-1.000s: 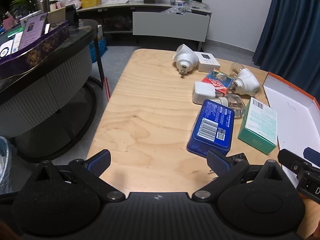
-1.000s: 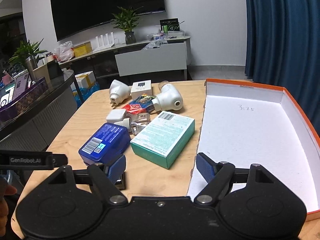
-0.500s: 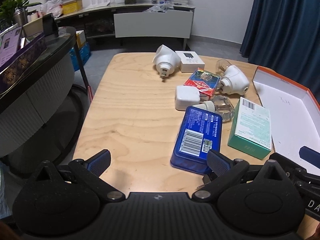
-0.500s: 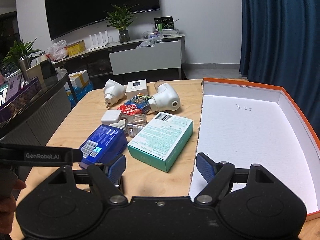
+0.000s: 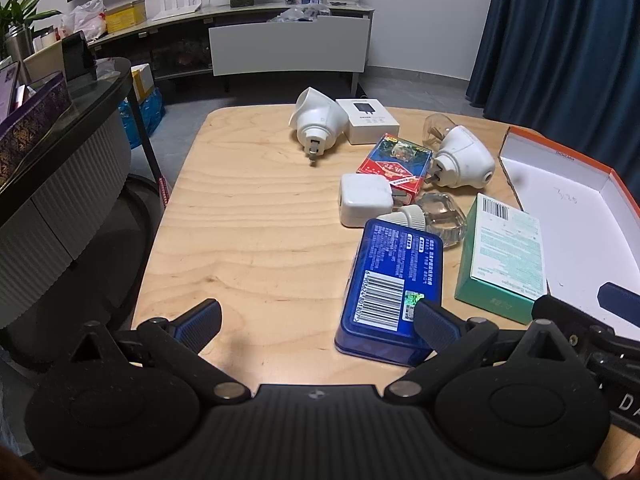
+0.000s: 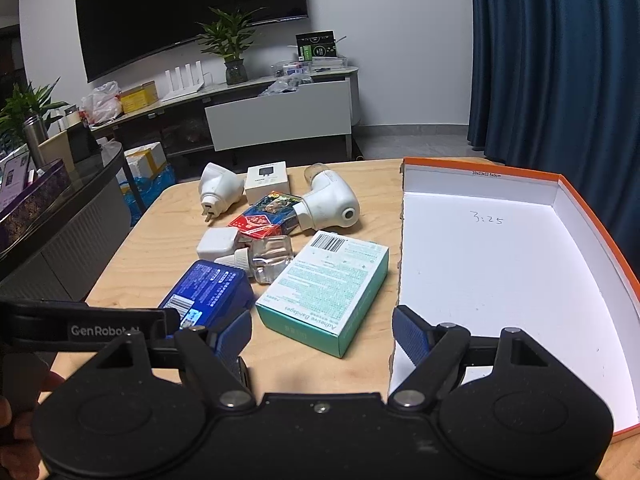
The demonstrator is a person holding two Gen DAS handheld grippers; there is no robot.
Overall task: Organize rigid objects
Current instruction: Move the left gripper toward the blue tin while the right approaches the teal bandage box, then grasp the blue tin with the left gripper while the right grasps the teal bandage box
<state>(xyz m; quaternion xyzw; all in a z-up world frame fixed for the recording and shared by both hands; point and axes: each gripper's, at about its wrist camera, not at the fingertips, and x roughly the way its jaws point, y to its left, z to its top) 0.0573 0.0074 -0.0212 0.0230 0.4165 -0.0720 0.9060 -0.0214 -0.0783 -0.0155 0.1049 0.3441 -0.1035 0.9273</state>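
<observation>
The left gripper (image 5: 316, 322) has advanced until its right finger overlaps the blue tin (image 5: 394, 284).

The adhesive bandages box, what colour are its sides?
Teal green, under a white printed top; the adhesive bandages box shows best in the right wrist view.

Dim indoor light, sharp focus, fisheye bending and dark corners.

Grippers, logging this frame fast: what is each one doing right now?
Left gripper: open, holding nothing, by the blue tin.
Right gripper: open, holding nothing.
</observation>
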